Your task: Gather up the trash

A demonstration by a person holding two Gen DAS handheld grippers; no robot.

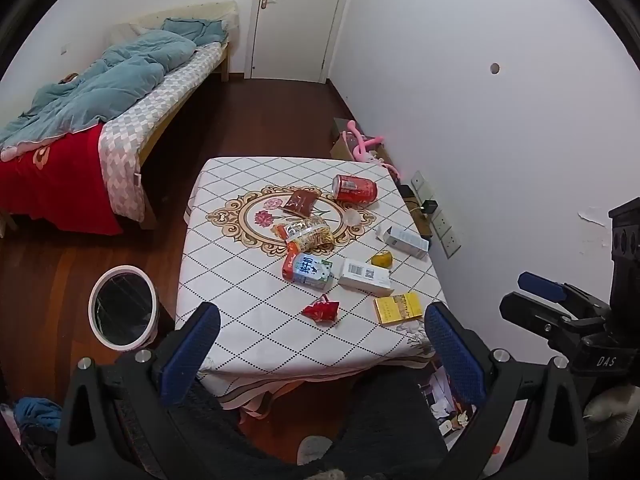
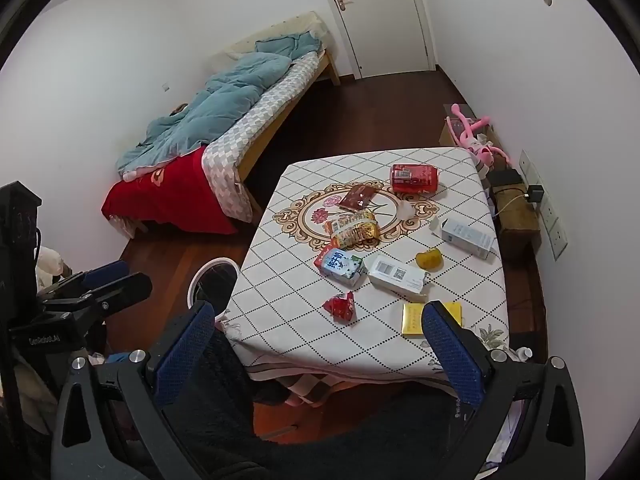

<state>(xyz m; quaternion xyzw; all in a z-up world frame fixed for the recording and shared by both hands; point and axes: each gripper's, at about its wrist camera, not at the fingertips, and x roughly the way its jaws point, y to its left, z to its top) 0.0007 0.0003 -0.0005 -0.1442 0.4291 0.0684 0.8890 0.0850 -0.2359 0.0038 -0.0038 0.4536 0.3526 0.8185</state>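
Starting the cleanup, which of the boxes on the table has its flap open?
The white and blue box by the wall-side edge; its end flap sticks out. The barcode box and yellow box look shut.

On the table: one red metal can at one o'clock, three cardboard boxes, three crinkled snack wrappers, one milk carton, one yellow fruit.

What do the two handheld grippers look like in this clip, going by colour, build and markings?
Both are black frames with two broad fingers faced in textured blue pads and silver bolt heads at the pivots. The left gripper shows in the right view with white "GenRobot.AI" lettering. The right gripper shows in the left view with "DAS" on its body. A pale glove or sleeve shows behind each.
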